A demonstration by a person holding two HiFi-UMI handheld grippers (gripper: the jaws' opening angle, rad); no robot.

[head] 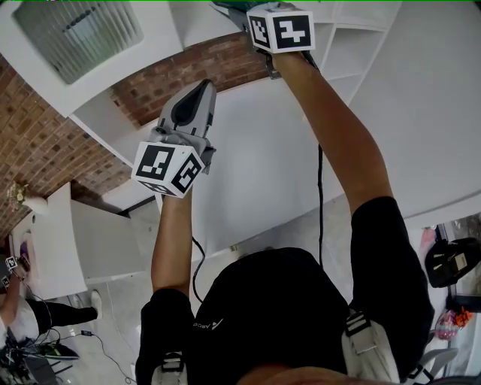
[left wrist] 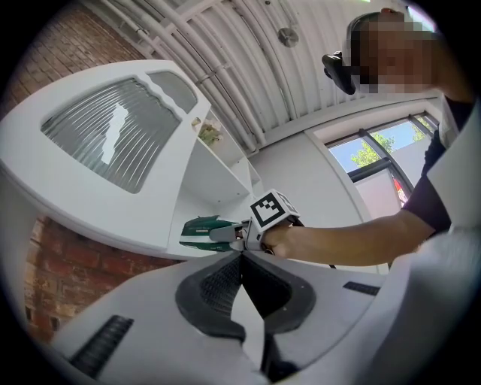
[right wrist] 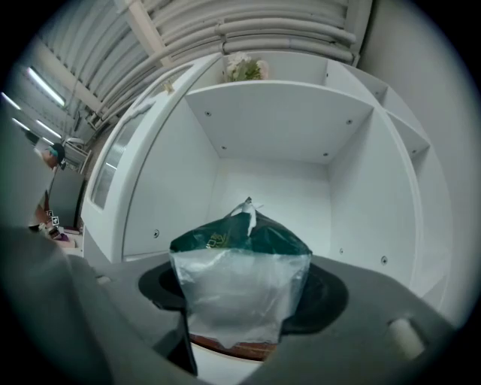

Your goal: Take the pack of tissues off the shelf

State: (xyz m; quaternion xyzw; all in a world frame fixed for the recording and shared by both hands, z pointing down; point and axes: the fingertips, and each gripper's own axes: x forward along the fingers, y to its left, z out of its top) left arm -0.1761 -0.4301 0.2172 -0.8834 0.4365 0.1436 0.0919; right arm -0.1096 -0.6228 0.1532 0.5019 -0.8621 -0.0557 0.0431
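Note:
The pack of tissues (right wrist: 239, 289), clear plastic with a dark green top, sits between the jaws of my right gripper (right wrist: 239, 331), and both pads press on its sides. It is at the front of a white shelf compartment (right wrist: 278, 128). In the left gripper view the green pack (left wrist: 197, 229) juts out beyond the right gripper (left wrist: 219, 234) at the shelf's edge. In the head view the right gripper (head: 242, 10) is raised to the top edge, with a sliver of the pack (head: 229, 6) showing. My left gripper (head: 203, 89) is held up lower and to the left, shut and empty, tips together (left wrist: 240, 257).
A small plant (right wrist: 244, 69) stands on the shelf above. More white compartments (head: 353, 45) lie to the right. A brick wall (head: 45, 143) and a louvred panel (head: 79, 30) are at the left. A black cable (head: 319, 210) hangs from the right gripper. Another person (head: 15, 301) is at lower left.

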